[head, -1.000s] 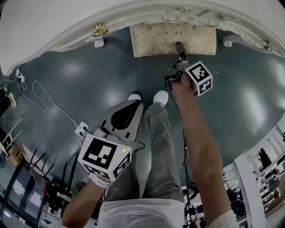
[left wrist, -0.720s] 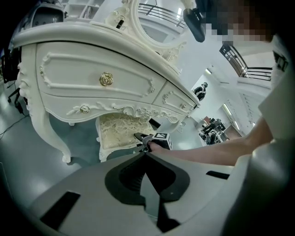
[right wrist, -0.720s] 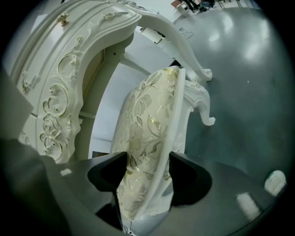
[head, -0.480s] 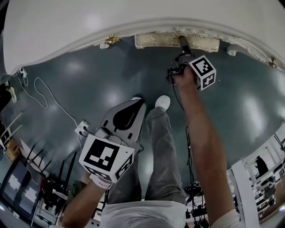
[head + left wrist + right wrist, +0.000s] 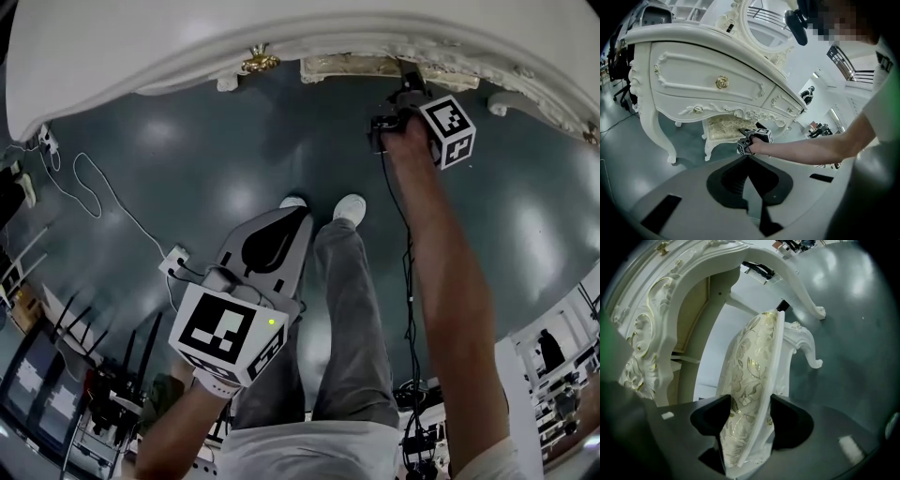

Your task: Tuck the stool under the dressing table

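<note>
Head view first: my right tongs [image 5: 411,89] are reaching in at the front edge of the dressing table [image 5: 281,28]. Only a thin strip of the stool [image 5: 361,66] cushion shows past that edge, so I reckon it's nearly home. The worry is my own hand: the marker cube sits just outside the table's rim, and any further push could knock it or my knuckles into the carving. My left tongs [image 5: 292,225] hang by my leg, tips together on nothing, so they're no help if the stool twists. In the left gripper view the stool sits in the kneehole between the curvy table legs, right under the gilded apron. If it goes in crooked, a stool leg could clip a table leg. In the right gripper view the pads are clamped on the seat's edge, squashy cushion on one side and white rim on the other. That padding could let the grip slide. I'm also pushing up at seat height, so if a stool foot [image 5: 816,363] drags on the floor the stool could tip instead of gliding.
</note>
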Available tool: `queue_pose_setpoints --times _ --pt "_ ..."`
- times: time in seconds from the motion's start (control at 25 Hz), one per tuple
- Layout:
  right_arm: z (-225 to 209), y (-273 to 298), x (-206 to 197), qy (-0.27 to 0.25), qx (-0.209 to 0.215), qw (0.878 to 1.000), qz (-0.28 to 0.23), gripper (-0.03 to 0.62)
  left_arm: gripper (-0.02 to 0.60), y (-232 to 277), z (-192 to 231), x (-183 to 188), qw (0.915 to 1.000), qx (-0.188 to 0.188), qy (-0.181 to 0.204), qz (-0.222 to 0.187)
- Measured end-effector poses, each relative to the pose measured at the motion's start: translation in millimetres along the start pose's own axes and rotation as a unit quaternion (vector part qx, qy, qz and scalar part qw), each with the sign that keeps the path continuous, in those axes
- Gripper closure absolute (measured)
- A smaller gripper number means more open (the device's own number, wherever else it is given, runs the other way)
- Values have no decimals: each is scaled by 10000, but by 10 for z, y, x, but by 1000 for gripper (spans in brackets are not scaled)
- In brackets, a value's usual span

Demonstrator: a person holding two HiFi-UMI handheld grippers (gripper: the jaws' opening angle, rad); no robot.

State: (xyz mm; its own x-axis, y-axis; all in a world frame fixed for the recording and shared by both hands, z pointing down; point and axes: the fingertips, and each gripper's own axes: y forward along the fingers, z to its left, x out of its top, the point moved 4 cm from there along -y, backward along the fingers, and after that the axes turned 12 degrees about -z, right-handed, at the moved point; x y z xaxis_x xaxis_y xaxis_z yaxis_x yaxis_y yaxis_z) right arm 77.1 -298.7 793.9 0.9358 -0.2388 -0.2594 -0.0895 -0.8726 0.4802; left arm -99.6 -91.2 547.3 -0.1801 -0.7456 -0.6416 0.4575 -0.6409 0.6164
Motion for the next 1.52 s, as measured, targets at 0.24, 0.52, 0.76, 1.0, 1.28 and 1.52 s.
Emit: queue_pose_setpoints --times 0.24,0.52,0.76,1.0,1.28,1.52 --pt "47 58 63 7 153 9998 -134 319 574 -130 -26 -125 10000 -41 68 46" --pt "56 132 -44 132 269 9995 83 322 573 -98 -129 -261 10000 -22 72 60" --pt "72 136 -48 86 447 9986 285 327 573 -69 -193 -322 9999 -41 139 70" --pt "89 -31 -68 -377 350 9960 724 384 574 -92 -349 -274 9997 -134 212 -11" --pt "-11 -368 -122 -776 378 9917 950 386 573 -156 -504 -289 9994 -174 281 -69" --pt "20 -635 -11 -1112 453 9881 964 495 574 -286 -599 -266 9994 -132 297 -154"
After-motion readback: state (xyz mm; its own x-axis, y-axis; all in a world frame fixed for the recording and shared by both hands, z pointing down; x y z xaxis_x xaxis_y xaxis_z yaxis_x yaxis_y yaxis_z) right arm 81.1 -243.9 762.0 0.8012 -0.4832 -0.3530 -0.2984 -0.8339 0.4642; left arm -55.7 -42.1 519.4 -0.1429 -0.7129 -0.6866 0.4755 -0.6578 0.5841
